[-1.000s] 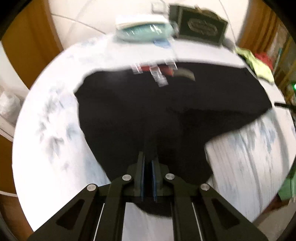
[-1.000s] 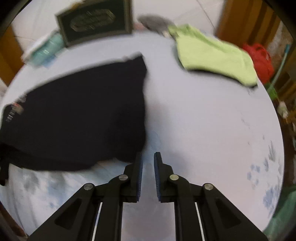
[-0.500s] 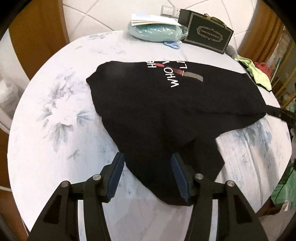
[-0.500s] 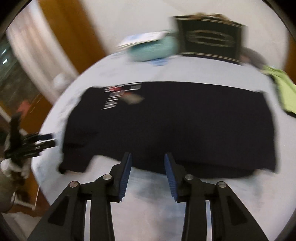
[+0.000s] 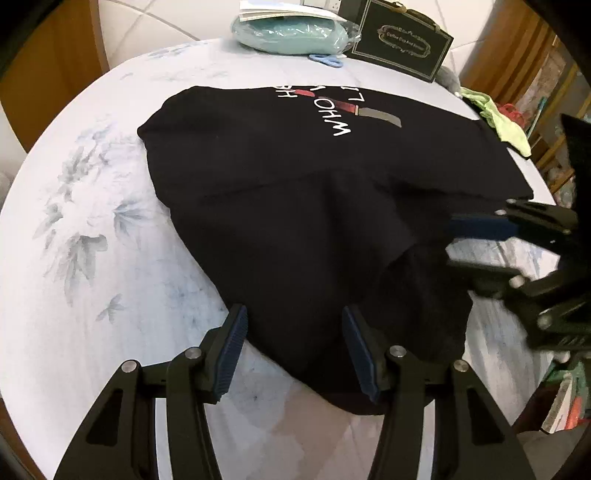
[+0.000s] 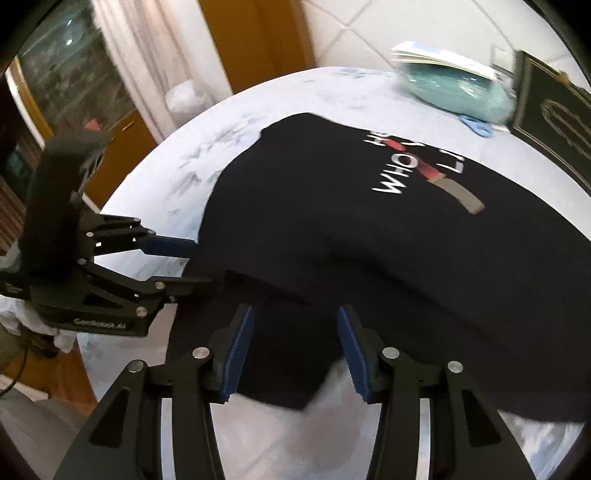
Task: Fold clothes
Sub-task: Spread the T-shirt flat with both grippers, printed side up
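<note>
Black tee (image 5: pixel 288 206) – soft matt cloth w/ glossy print. Tabletop (image 5: pixel 92 258) cover – smooth pale floral fabric. Left gripper (image 5: pixel 293 347): matt black plastic, ribbed blue pads, shiny metal rivets.

Round table (image 5: pixel 92 332) under a pale floral cloth, teal bundle in clear plastic (image 5: pixel 291 33) at the far edge, papers (image 5: pixel 273 9) on top, blue scissors (image 5: pixel 327 60) just beside, dark gift box (image 5: pixel 402 46) standing next, grey lump (image 5: pixel 448 79) behind

White tiled wall (image 5: pixel 155 22), wooden panelling (image 6: pixel 255 40), sheer curtain (image 6: pixel 136 59), round table under pale floral cloth (image 5: pixel 85 229)
</note>
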A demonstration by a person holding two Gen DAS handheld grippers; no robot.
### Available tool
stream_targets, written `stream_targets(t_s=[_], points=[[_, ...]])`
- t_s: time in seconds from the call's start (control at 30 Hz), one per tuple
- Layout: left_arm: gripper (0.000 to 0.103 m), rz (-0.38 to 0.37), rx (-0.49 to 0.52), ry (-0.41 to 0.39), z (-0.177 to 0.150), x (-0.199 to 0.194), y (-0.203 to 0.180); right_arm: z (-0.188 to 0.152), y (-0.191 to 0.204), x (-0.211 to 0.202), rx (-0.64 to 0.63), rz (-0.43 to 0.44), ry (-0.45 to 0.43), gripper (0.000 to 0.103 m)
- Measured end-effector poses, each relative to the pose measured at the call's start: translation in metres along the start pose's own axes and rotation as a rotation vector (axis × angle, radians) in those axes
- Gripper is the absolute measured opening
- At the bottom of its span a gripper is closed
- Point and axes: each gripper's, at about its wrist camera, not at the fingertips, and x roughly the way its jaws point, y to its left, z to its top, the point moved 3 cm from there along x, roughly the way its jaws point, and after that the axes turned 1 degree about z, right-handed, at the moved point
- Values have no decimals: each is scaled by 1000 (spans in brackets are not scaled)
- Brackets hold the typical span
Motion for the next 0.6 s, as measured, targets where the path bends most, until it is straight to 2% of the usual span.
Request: stream_targets(t_s=[0.03,0.1,0.13,0.17,0.2,0.23,0.3,0.43,0.53,0.6], points=[[53,-7,-2,-2,1,0,1,3,1,4,-7,-9,-3,47],[41,-3,0,-6,2,0,1,9,5,13,-25,-28,-15,47],[31,9,-2,-7,3,0,3,12,5,18,-31,-30,-14,46],[16,15,-8,-9,4,0,4,13,6,23,-39,-37,-8,37],[7,14,-17,-13,5,-1,7,15,6,27,-43,-43,-2,27],[5,5,-25,-15,6,-3,8,16,5,29,-38,-48,6,4],[4,-12,-31,-24,8,-11,10,17,3,29,-24,-52,14,3],[4,-25,-2,-75,11,-40,3,16,-5,-9,41,4,-55,2],[4,-26,16,-83,5,-57,-3,3,-4,-32,59,65,-33,1],[4,-21,25,-46,-4,-54,-3,-9,-1,-36,56,93,13,1]])
